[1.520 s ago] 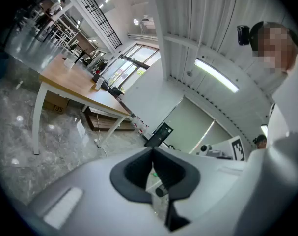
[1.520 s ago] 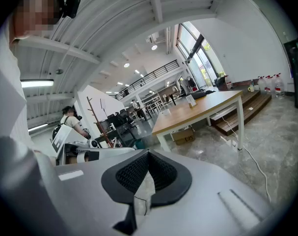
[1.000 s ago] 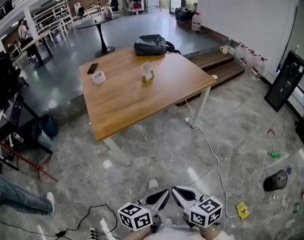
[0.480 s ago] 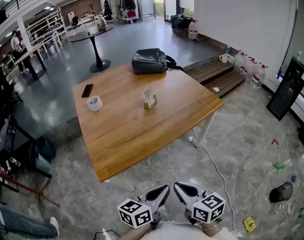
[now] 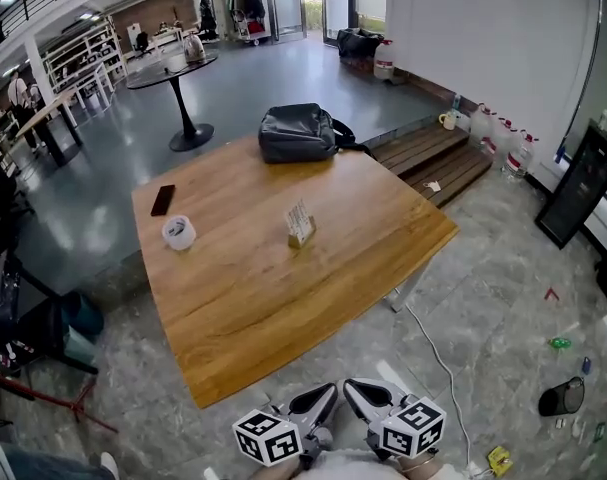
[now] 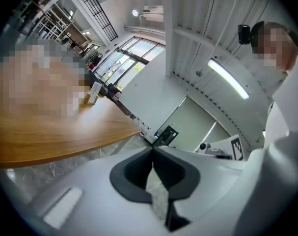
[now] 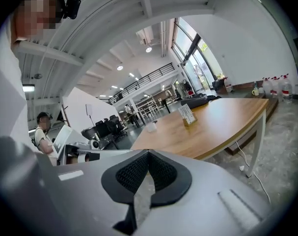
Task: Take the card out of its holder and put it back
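The card (image 5: 300,219) stands upright in its holder (image 5: 301,238) near the middle of the wooden table (image 5: 243,303), at the centre of the head view. A tape roll (image 5: 178,232) and a dark phone (image 5: 163,199) lie to its left, and a grey bag (image 5: 297,133) sits at the table's far edge. At the bottom edge of that view, well apart from the table, the left gripper (image 5: 321,396) and the right gripper (image 5: 361,392) sit side by side over the floor, each with its jaws pressed together on nothing.
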Available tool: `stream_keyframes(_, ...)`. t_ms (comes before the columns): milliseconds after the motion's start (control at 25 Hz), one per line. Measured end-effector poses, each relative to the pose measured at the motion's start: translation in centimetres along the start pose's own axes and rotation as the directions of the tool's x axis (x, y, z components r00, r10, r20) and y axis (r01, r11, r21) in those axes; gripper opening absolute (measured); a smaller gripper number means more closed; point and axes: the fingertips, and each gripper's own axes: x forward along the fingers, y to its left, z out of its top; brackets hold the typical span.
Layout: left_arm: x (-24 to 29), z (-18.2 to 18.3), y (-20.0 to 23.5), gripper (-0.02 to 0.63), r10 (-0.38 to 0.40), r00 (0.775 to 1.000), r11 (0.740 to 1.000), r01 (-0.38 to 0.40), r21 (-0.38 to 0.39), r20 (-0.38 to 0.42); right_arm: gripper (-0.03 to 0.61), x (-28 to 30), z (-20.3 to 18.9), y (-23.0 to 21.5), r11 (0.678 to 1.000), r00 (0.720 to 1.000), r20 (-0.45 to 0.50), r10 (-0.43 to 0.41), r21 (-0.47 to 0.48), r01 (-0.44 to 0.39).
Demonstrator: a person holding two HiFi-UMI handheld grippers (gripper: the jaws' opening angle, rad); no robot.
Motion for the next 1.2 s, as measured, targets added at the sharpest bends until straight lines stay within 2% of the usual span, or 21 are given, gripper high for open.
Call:
stream_keyframes(200, 3.4, 3.4, 4.2, 0.008, 0.030, 0.999, 1.000, -0.030, 0.003, 0.018, 0.000, 4.4, 2.6, -4.1, 1.000, 1.000, -0.003, 0.016, -0.001, -0.016)
stream_keyframes(440, 9.3, 9.1, 8.7, 0.008, 0.070, 0.997, 0.996, -0.072, 0.048, 0.040, 0.000, 9.3, 8.7, -10.3, 0.999, 0.999, 0.014, 0.044, -0.024, -0.044)
stream_keyframes(760, 17.3, 16.4, 13.6, 0.008, 0.125, 0.990, 0.992, -0.127, 0.028, 0.062, 0.000, 15.2, 15.6, -17.7, 0.994, 0.994, -0.019, 0.109, -0.014, -0.110)
stream_keyframes(960, 18.8, 18.6, 16.5, 0.008, 0.191, 0.976, 0.981, -0.186, -0.054, 0.105, 0.000, 17.8, 16.7, -19.7, 0.987, 0.985, -0.062, 0.162, 0.005, -0.163)
stream_keyframes(1200, 19.1, 19.6, 19.1, 0.008, 0.236, 0.965, 0.969, -0.224, -0.106, 0.114, 0.000, 20.6, 16.3, -21.3, 0.982, 0.978, -0.101, 0.181, 0.067, -0.175)
